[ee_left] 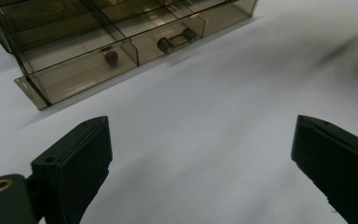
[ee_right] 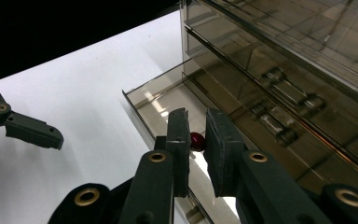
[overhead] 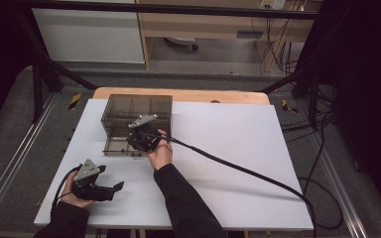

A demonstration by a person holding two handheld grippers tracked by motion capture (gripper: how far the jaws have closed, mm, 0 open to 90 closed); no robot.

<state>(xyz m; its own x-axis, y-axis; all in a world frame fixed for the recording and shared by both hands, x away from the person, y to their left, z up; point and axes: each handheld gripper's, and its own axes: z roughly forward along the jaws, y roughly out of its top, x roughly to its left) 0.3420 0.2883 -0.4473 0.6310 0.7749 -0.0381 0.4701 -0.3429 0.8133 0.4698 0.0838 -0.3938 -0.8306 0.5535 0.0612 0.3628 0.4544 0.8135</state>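
Drawer box (overhead: 137, 115) of smoky clear plastic stands at the far left of the white table (overhead: 238, 148), its lowest drawer (ee_right: 158, 105) pulled out toward the person. A small dark red ball (ee_right: 196, 139) lies in that open drawer; in the left claw's view it (ee_left: 111, 57) sits by the drawer's front wall. The right claw (ee_right: 196, 140) hangs over the drawer, its jaws drawn nearly together with a narrow gap between them, the ball seen through that gap, just beyond the tips (whether the pads touch it cannot be told). In the high view the right claw (overhead: 141, 136) is at the box's front, the hand behind it and a black cable (overhead: 238, 171) trailing across the table to the right. The left claw (overhead: 110, 190) rests low at the near left of the table, well apart from the box, its jaws spread wide with nothing between them.
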